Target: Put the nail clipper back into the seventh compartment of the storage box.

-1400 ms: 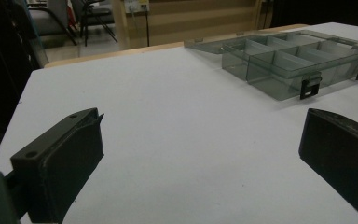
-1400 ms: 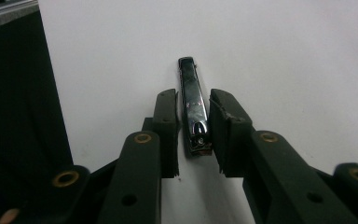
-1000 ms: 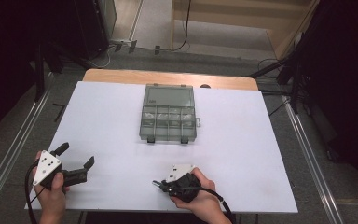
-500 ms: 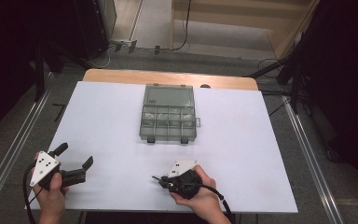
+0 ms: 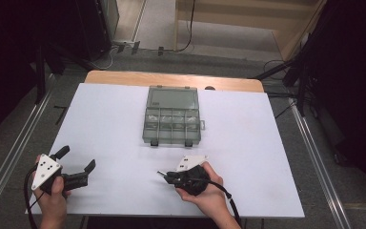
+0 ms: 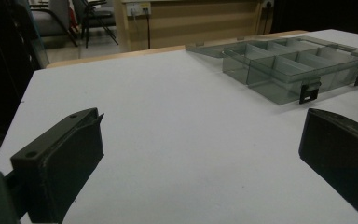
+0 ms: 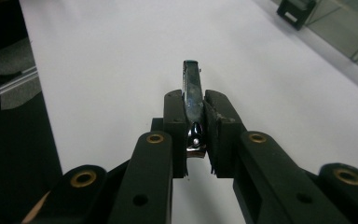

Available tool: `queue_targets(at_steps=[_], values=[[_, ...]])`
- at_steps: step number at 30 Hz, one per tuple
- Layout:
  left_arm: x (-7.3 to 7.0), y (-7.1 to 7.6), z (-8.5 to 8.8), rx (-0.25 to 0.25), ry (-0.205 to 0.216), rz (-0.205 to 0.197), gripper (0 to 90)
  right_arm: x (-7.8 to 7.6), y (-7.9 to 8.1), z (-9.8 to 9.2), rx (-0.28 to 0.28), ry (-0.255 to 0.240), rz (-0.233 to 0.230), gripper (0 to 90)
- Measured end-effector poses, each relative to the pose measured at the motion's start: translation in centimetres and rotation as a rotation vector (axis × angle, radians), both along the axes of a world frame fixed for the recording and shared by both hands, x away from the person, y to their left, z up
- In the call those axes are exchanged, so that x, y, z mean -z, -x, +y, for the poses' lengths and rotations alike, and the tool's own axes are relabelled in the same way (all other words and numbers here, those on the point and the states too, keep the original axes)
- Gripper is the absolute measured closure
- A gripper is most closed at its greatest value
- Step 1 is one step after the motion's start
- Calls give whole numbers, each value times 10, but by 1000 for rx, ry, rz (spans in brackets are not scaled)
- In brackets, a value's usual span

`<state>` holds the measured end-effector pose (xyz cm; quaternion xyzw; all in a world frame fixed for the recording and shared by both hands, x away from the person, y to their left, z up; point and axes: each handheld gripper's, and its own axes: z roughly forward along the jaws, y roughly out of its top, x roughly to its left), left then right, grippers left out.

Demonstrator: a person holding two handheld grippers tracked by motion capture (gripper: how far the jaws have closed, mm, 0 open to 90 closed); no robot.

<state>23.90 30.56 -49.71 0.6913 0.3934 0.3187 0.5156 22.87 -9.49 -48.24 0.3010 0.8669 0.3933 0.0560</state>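
My left gripper (image 5: pixel 76 164) is matte black plastic with flat, slab-like jaws and a grey three-cornered plate on top dotted with small holes. My right gripper (image 7: pixel 196 119) has black linkage arms pinned with brass-coloured rivets, and a black cable trails from it.

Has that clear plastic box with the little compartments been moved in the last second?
No. The compartment box sits at the same spot on the white table, just short of the wooden far edge.

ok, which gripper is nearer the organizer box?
Right. The right gripper, holding a nail clipper, sits just below the box; the left gripper is off at the table's left corner.
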Motion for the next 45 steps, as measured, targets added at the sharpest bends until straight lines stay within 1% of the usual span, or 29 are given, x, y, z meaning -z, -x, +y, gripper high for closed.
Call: queue_targets(at_steps=[8, 11, 16, 21, 23, 25, 45], values=[[0, 1, 0, -1, 5, -4, 0, -8, -9, -7, 39, -20, -7, 815], [0, 1, 0, 3, 0, -5, 0, -10, -13, -8, 51, -27, -3, 815], [0, 1, 0, 1, 4, -4, 0, -12, -18, -7, 62, -34, -3, 815], [0, 1, -1, 5, -3, -3, 0, -15, -23, -8, 73, -32, -12, 815], [0, 1, -1, 6, -4, -3, 0, -15, -25, -10, 80, -48, -5, 814], [0, 1, -1, 6, -4, -3, 0, -16, -27, -11, 90, -51, -3, 815], [0, 1, -2, 10, -10, -5, 0, -19, -42, -11, 157, -42, -5, 815]])
